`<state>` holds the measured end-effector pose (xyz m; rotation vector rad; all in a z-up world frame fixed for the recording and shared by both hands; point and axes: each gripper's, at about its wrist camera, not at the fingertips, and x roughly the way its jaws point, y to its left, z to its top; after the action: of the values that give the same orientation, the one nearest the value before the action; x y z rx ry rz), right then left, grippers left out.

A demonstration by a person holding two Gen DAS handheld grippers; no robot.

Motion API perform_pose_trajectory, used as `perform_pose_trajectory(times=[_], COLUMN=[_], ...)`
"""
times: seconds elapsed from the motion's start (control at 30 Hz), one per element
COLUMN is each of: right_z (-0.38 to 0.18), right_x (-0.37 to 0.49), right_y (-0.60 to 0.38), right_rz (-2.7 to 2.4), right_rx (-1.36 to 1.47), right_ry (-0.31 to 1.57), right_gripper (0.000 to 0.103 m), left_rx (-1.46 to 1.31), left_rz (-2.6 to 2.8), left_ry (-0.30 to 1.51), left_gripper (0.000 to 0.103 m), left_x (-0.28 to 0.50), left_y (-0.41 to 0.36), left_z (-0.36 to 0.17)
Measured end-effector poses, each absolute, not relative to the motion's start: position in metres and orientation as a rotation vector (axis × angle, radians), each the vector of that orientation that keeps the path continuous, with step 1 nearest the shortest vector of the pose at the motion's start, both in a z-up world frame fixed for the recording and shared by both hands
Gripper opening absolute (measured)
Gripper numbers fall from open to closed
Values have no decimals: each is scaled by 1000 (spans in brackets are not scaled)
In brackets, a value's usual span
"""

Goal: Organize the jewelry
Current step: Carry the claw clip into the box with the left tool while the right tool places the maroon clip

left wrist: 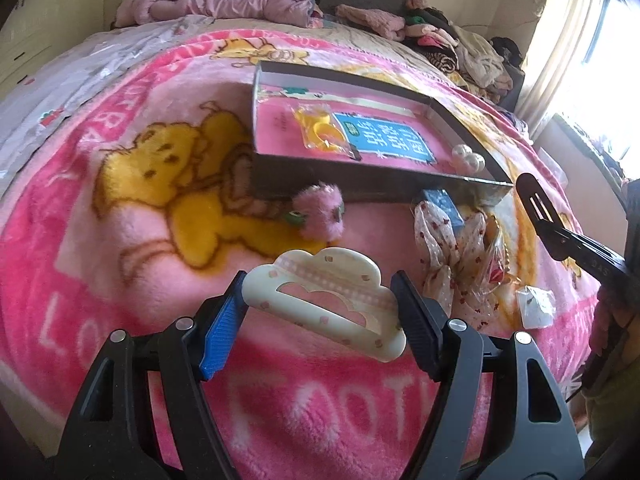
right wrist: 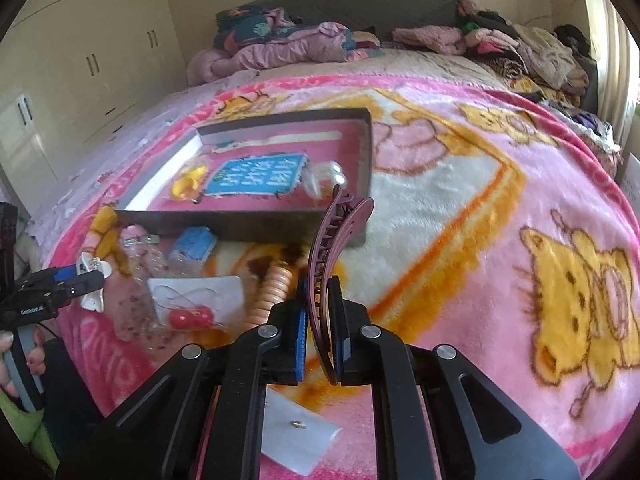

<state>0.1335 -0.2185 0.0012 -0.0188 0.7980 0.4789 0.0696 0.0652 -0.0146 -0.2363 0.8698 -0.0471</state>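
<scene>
**Two clips lifted, the box lying ahead of both**

Spread across the bed, a pink fleece blanket with yellow bear prints (right wrist: 460, 184) is serving as the work surface, with folded clothes piled along the far side. Near its middle is sitting a shallow dark cardboard box with a pink lining (left wrist: 360, 188).

The left gripper (left wrist: 320, 312) is clamping a cream cloud-shaped plastic hair claw (left wrist: 328, 300) across its width, the long axis running from pad to pad. The right gripper (right wrist: 320, 316) is pinched tight on the lower end of a long mauve plastic banana clip (right wrist: 332, 256), which is standing up and curving away toward the box's near right corner.

Both clips are hanging clear of the blanket, short of the box's near wall. The right one looks nearer, its tip already overlapping that corner. Inside, two white pearl beads (left wrist: 468, 158) are crowding the right end, so the centre seems roomier. Loose packets are lying just before the near wall, under any low approach.
</scene>
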Motion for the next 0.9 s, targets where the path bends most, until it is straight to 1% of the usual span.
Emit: perform_pose_trajectory(times=[0.37, 0.9], right_z=[23, 25], right_x=[140, 163], right_y=[-180, -138], right_rz=[567, 635], right_rx=[-54, -62], right_ry=[755, 756], right_gripper=[10, 10], left_rx=[-272, -284], left_rz=[-14, 4], left_ry=[829, 791], left_gripper=[63, 63], left_x=[74, 112], left_y=[85, 100], left_z=[2, 26])
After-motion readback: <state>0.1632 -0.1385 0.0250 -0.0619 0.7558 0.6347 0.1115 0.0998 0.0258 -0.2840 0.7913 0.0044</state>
